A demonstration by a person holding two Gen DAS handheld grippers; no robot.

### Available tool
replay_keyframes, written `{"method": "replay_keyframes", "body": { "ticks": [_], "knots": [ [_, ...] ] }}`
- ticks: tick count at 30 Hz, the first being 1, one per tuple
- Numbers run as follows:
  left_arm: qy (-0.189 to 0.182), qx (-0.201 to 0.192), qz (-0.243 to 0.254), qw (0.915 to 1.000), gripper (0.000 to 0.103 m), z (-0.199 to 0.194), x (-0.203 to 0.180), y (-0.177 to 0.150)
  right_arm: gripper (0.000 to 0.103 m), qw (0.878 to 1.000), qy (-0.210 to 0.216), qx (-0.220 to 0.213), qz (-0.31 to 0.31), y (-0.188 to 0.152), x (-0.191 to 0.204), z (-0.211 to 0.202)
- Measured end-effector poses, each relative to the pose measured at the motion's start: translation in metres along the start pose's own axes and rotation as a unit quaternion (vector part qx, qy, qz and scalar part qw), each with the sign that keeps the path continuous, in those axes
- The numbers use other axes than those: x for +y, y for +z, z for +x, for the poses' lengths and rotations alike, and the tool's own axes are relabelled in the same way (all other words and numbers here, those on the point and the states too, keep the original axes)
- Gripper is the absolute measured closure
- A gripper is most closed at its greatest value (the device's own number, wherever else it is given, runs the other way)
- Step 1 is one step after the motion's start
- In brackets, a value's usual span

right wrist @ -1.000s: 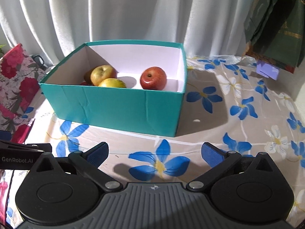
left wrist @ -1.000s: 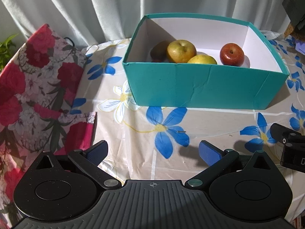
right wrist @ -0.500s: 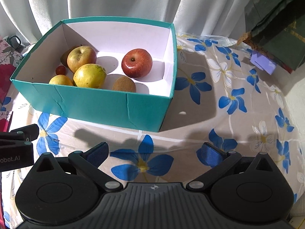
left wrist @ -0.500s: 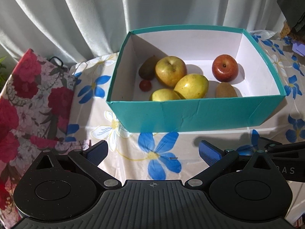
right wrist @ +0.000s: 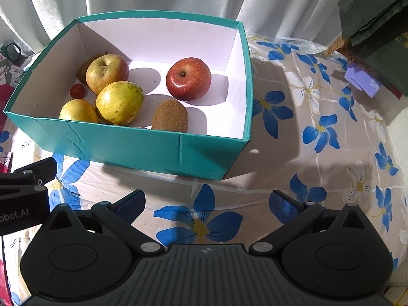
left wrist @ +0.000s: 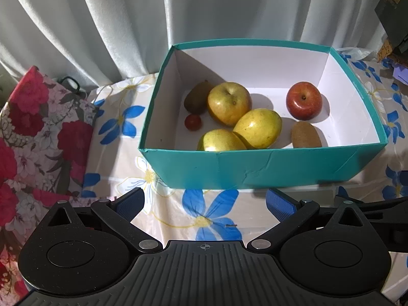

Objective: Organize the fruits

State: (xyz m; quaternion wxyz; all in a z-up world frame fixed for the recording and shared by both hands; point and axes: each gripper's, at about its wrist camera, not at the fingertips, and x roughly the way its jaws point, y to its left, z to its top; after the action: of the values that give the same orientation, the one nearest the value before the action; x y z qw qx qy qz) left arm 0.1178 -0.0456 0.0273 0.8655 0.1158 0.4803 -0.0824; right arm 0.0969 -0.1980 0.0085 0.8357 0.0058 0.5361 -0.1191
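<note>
- Teal cardboard box [right wrist: 127,148] with a white inside stands on the flower-printed tablecloth [right wrist: 318,132], ahead of both tongs and above their fingertips in each view; all the fruit lies inside it.
- Left gripper [left wrist: 205,202] has its blue-padded jaws spread wide with nothing between them; right gripper [right wrist: 207,202] is likewise wide and empty. Both hover over the cloth, short of the box's near wall.
- The glossy red apple [right wrist: 188,78] sits alone in the box's right half, with the fuzzy brown kiwi [right wrist: 170,115] nearer the front wall, its long axis running roughly front to back. Judging by position, the right gripper is the nearer one.
- The yellow-green apple [left wrist: 228,102], two yellow pears [left wrist: 257,128] and the small red cherry tomato [left wrist: 193,122] cluster at the left, closer to the left gripper.
- The left wrist view shows a second kiwi [left wrist: 196,98] behind the yellow-green apple more fully; in the right wrist view it is mostly hidden.
</note>
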Motion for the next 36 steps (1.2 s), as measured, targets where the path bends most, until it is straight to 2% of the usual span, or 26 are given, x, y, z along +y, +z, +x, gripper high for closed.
{"method": "replay_keyframes", "body": {
  "ticks": [36],
  "knots": [
    [-0.005,0.008,0.002,1.0000,0.000,0.0050,0.0000,0.0013,0.000,1.000,-0.004,0.000,-0.001,0.0031,-0.0005,0.0018]
  ]
}}
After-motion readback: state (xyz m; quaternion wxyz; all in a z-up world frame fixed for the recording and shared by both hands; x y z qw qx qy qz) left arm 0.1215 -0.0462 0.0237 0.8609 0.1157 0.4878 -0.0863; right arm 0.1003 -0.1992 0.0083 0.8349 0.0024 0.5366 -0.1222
